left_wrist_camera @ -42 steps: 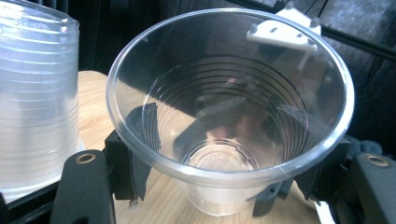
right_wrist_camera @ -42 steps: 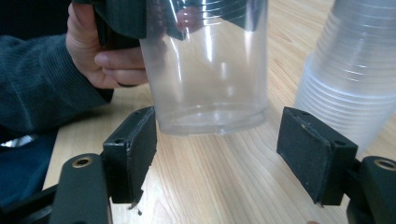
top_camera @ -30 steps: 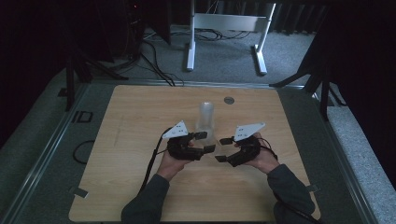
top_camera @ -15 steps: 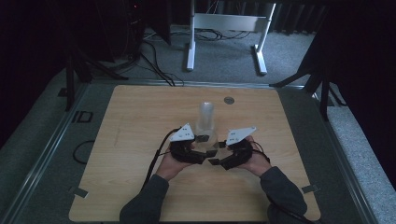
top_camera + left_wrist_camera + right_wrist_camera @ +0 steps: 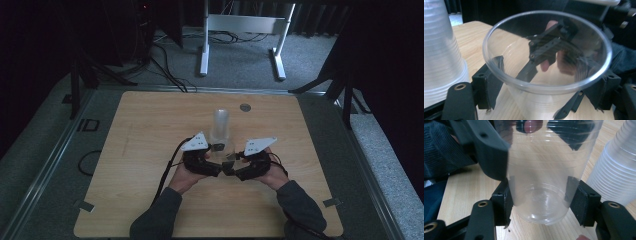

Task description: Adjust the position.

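Observation:
A single clear plastic cup [image 5: 226,154] is held just above the wooden table [image 5: 145,150], between both grippers and in front of a tall stack of clear cups [image 5: 220,125]. My left gripper [image 5: 218,167] is shut on the cup [image 5: 544,62] just under its rim, with the pads [image 5: 489,83] pressing its walls and the mouth facing the camera. My right gripper [image 5: 232,168] is shut on the same cup [image 5: 544,170] near its base. The left gripper's jaw crosses the upper left of the right gripper view.
The cup stack [image 5: 441,50] stands close beside the held cup, at the left in the left gripper view, and the same stack [image 5: 619,167] is at the right in the right gripper view. A small grey disc [image 5: 244,107] sits near the table's far edge. A white stand [image 5: 240,30] is on the floor beyond.
Both hands have drawn together toward the table's middle. The grippers, apart a second ago, now meet on the single cup in front of the stack.

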`<state>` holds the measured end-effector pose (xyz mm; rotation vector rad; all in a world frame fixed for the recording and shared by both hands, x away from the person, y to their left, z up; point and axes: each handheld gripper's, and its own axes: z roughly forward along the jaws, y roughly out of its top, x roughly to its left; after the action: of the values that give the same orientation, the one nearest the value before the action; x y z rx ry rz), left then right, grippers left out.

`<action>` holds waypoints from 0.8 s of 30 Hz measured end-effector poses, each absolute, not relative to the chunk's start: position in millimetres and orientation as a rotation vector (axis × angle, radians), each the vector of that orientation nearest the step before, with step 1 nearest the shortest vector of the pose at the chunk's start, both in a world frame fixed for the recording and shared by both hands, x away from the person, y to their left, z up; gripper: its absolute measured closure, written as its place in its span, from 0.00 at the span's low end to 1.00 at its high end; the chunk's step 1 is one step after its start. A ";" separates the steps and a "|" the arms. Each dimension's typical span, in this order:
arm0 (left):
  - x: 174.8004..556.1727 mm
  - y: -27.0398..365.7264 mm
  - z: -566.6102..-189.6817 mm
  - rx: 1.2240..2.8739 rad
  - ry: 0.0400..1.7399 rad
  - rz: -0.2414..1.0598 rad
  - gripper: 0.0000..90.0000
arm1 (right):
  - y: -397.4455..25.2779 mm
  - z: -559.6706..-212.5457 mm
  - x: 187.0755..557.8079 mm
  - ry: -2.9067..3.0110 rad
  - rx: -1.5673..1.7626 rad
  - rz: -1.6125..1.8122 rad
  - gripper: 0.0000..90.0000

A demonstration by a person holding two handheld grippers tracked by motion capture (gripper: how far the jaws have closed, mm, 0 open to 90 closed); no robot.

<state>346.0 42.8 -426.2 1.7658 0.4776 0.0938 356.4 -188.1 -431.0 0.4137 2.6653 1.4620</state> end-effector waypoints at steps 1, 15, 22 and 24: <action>346.1 43.1 -426.0 1.756 0.479 0.091 0.25 | -188.0 -431.7 356.2 2.663 0.418 1.471 0.46; 345.3 47.4 -425.9 1.639 0.499 0.072 0.26 | -185.9 -441.9 353.8 2.583 0.475 1.619 0.46; 344.7 49.5 -424.7 1.626 0.499 0.076 0.28 | -187.7 -442.4 353.3 2.576 0.472 1.621 0.46; 344.4 49.3 -424.9 1.630 0.498 0.081 0.29 | -188.1 -442.7 353.2 2.575 0.470 1.622 0.46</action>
<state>344.4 49.3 -424.9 1.6295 0.4977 0.0806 353.2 -188.1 -442.7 0.4701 2.5754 1.6217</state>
